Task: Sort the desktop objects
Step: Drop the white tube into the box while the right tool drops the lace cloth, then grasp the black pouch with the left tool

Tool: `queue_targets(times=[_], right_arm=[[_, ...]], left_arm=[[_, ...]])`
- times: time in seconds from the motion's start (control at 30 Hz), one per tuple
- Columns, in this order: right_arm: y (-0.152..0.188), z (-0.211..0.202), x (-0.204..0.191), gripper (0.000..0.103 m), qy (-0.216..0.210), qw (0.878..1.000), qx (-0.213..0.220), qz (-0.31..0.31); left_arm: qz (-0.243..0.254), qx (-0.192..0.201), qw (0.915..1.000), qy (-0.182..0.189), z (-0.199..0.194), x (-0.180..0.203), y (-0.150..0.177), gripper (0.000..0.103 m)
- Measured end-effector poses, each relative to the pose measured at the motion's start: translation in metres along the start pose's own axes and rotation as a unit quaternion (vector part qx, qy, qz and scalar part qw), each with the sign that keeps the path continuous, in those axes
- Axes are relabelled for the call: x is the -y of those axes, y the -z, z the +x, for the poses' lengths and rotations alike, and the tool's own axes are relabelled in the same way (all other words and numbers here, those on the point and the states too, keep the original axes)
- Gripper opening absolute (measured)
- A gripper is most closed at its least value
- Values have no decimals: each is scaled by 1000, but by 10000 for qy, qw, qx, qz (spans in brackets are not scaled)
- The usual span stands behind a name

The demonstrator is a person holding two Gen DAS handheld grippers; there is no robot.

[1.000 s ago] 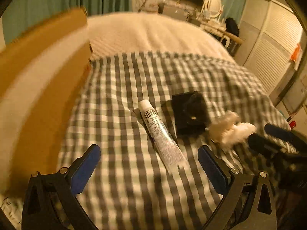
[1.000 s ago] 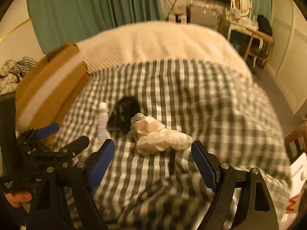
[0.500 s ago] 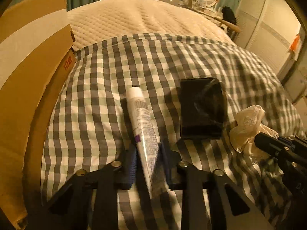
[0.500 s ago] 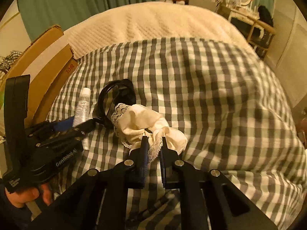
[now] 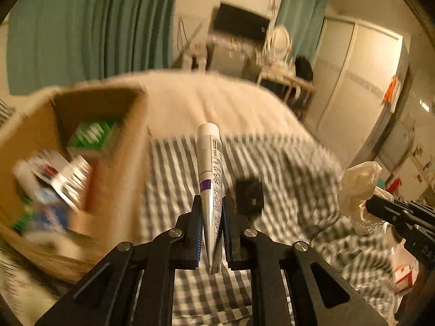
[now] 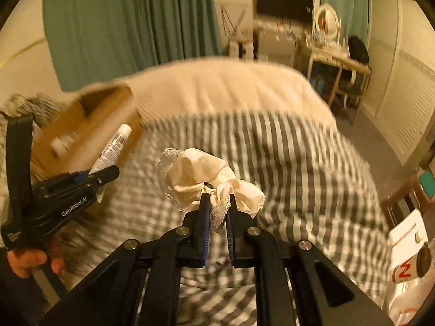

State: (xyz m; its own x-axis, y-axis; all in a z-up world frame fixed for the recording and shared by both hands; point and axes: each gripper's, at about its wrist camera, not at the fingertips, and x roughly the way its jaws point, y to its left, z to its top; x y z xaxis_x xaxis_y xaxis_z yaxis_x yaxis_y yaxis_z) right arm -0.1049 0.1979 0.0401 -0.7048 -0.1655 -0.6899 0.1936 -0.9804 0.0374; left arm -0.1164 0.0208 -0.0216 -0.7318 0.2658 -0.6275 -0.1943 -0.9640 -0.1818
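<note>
My left gripper (image 5: 211,213) is shut on a white tube of cream (image 5: 210,168) and holds it in the air, cap forward, beside the open cardboard box (image 5: 117,163). The tube (image 6: 112,146) and left gripper (image 6: 89,179) also show in the right wrist view. My right gripper (image 6: 217,206) is shut on a cream lace scrunchie (image 6: 206,174), lifted above the checked blanket (image 6: 299,163). The scrunchie (image 5: 359,187) shows at the right in the left wrist view. A black wallet (image 5: 248,195) lies on the blanket.
The box holds several items, among them a green packet (image 5: 92,133) and a white packet (image 5: 70,182). A cream quilt (image 6: 223,87) covers the far half of the bed. A dressing table (image 6: 334,57) and wardrobe doors (image 5: 350,81) stand beyond. White bags (image 6: 407,258) sit at the right.
Both grippers have lifted off the blanket with their objects. The left one has swung the tube up and left toward the box. The right one has raised the scrunchie.
</note>
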Motion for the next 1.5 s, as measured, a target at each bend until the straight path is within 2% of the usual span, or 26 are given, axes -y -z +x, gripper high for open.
queue_targets(times=[0.13, 0.27, 0.43, 0.57, 0.67, 0.7, 0.73, 0.77, 0.8, 0.83, 0.9, 1.03, 1.13, 1.2, 1.27, 1.37, 1.5], right_arm=[[-34, -39, -34, 10, -434, 9978, 469, -156], [-63, -56, -83, 10, -1145, 9896, 779, -379], [-82, -18, -150, 10, -1678, 9818, 615, -650], [-91, 36, -196, 10, -1823, 9797, 305, -772], [-95, 67, -211, 21, -1738, 9822, 198, -683], [-96, 77, -214, 37, -1704, 9834, 190, -591], [-97, 83, -214, 53, -1709, 9838, 184, -504], [-98, 87, -212, 57, -1742, 9836, 219, -406], [-98, 88, -208, 59, -1725, 9840, 289, -344], [-99, 87, -206, 59, -1686, 9846, 335, -325], [-97, 82, -196, 59, -1483, 9875, 457, -284], [-85, 48, -169, 59, -1215, 9902, 665, -158], [-71, 17, -133, 60, -817, 9938, 733, -148], [-62, -6, -101, 61, -417, 9966, 686, -164], [-56, -25, -75, 62, -82, 9978, 629, -187], [-41, -52, -24, 66, 469, 9966, 678, -67], [-26, -55, 31, 66, 475, 9957, 565, 558]], left_arm=[[28, 440, 9985, -314, -51, -22, -32, 13], [-93, 723, 9953, -643, -75, -58, -52, 13], [-184, 798, 9917, -987, -64, -123, -49, 13], [-362, 437, 9913, -1186, -29, -165, -36, 13], [-356, 335, 9890, -1395, -15, -177, -28, 15], [-347, 333, 9888, -1416, -14, -178, -26, 21], [-340, 285, 9893, -1388, -12, -178, -25, 42], [-367, 155, 9898, -1371, -10, -178, -25, 60], [-419, 75, 9890, -1414, -10, -178, -25, 88], [-497, 109, 9881, -1452, -14, -178, -24, 93], [-525, 380, 9884, -1374, -28, -173, -24, 95], [-499, 622, 9876, -1353, -51, -155, -24, 97], [-474, 740, 9902, -1083, -70, -129, -19, 99], [-398, 783, 9927, -832, -79, -106, -18, 103], [-291, 832, 9941, -636, -84, -77, -13, 103], [10, 604, 9969, -513, -74, -27, -5, 103], [424, -29, 9977, -529, -33, 35, 8, 103]])
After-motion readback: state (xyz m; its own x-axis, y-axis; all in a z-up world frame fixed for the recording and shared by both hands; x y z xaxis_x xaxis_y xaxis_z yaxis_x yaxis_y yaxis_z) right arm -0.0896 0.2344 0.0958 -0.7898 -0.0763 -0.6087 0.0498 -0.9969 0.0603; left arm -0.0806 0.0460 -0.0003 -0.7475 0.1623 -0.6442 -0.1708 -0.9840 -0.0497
